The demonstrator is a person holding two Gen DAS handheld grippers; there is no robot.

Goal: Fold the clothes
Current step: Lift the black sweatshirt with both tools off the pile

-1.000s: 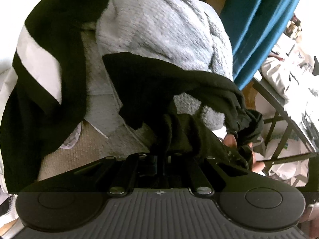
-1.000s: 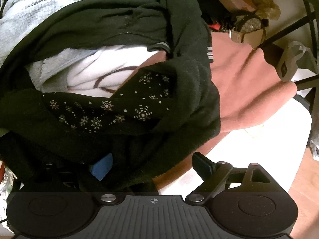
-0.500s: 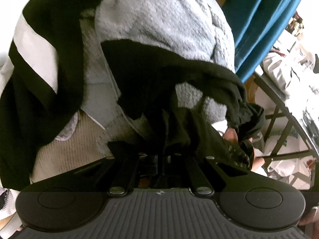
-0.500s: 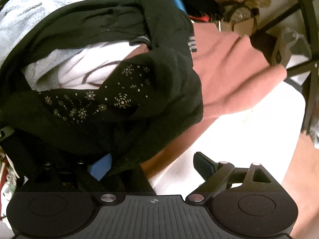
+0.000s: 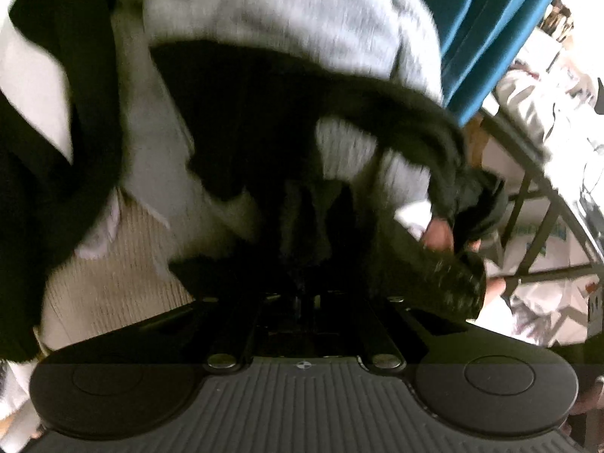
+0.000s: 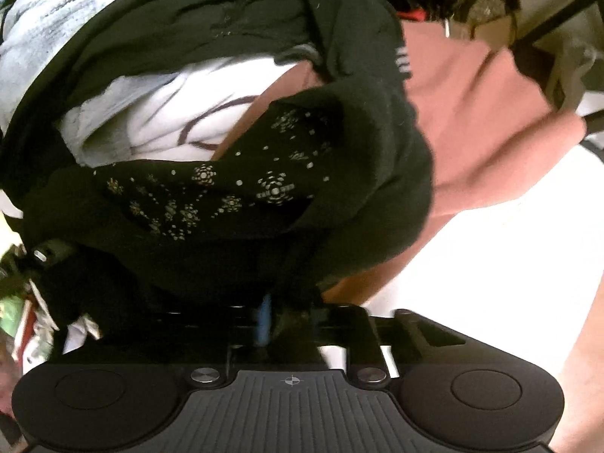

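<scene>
A black garment lies draped over a pile of clothes, and my left gripper is shut on a bunched fold of it. The fingertips are buried in the cloth. The same black garment, with a snowflake-patterned part, fills the right wrist view. My right gripper is shut on its lower edge, a blue pad showing between the fingers. In the left wrist view a hand and the other gripper sit at the garment's right end.
A grey fleece, a beige knit and a black-and-white garment make up the pile. A rust-pink garment and a white printed one lie on the white table. Blue fabric hangs behind.
My right gripper's fingers have come together on the black garment's edge; they stood apart before. The left gripper keeps its hold while the pile shifts up in its view, now blurred.
</scene>
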